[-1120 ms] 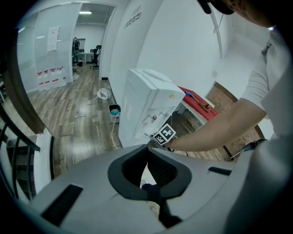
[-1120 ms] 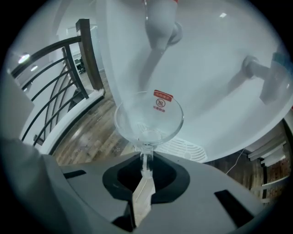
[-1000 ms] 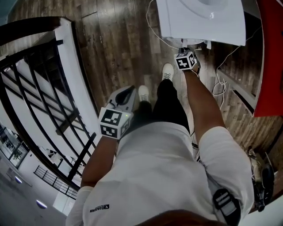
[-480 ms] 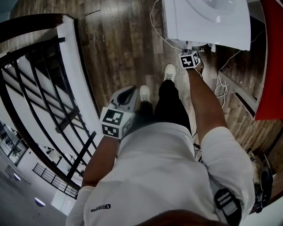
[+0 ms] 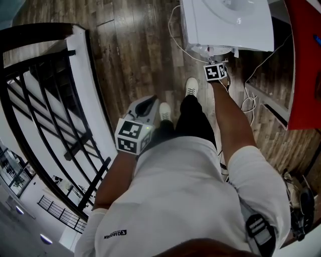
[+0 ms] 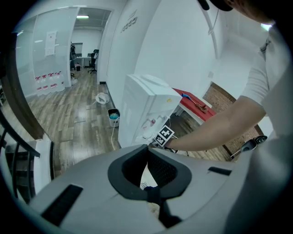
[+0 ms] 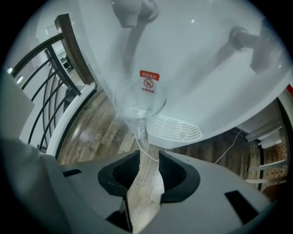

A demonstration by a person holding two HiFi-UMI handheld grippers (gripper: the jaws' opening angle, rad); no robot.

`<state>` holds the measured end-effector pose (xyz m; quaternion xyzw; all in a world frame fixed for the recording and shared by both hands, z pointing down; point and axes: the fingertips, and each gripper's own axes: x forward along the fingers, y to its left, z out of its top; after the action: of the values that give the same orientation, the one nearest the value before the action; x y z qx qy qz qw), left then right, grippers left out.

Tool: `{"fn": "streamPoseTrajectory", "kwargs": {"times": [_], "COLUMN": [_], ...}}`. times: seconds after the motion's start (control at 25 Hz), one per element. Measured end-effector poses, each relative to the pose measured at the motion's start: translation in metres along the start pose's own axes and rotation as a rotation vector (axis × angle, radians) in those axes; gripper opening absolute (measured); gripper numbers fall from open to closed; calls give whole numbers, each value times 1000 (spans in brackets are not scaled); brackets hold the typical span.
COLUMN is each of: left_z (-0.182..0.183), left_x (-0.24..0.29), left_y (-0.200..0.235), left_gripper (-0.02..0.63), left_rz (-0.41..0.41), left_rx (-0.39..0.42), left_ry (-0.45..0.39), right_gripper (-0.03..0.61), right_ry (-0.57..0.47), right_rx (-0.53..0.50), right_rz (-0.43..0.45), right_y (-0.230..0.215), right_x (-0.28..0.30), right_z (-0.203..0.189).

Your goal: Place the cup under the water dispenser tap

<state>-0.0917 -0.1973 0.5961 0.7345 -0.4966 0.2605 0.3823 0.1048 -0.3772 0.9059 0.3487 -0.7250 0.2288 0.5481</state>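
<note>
A clear plastic cup (image 7: pixel 137 103) hangs in front of the white water dispenser (image 7: pixel 197 68), just under its left tap (image 7: pixel 132 13) and above the white drip tray (image 7: pixel 176 129). My right gripper (image 7: pixel 146 153) is shut on the cup's thin wall. In the head view the right gripper (image 5: pixel 215 72) is stretched out to the dispenser (image 5: pixel 225 20), and the cup is hidden there. My left gripper (image 5: pixel 143 108) hangs by the person's left side with its jaws shut and nothing in them; its tips (image 6: pixel 147 147) touch.
A second tap (image 7: pixel 249 39) sits to the right. A black railing on a white curb (image 5: pixel 85 100) runs along the left. White cables (image 5: pixel 248 98) trail on the wood floor right of the dispenser. A red table (image 5: pixel 306 60) stands at the far right.
The right gripper has edged forward, closer under the dispenser's front. The left gripper stays by the person's side.
</note>
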Motion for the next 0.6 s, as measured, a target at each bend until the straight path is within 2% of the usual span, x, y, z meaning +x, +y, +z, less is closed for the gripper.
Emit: {"fn": "streamPoseTrajectory", "kwargs": {"times": [0.16, 0.32, 0.4, 0.6], "left_z": [16, 24, 23, 16], "left_x": [-13, -33, -43, -68], "left_y": [-5, -11, -13, -18], "left_gripper": [-3, -3, -3, -3], "left_rz": [-25, -49, -60, -96], "left_rx": [33, 67, 84, 102], "left_ry": [-45, -87, -101, -156], "right_gripper": [114, 106, 49, 23], "right_ry": [52, 35, -16, -180], "right_rx": [40, 159, 219, 365], "right_rz": [11, 84, 128, 315], "right_y": [4, 22, 37, 94], "right_x": [-26, -58, -79, -148], "right_z": [-30, -56, -56, -37]}}
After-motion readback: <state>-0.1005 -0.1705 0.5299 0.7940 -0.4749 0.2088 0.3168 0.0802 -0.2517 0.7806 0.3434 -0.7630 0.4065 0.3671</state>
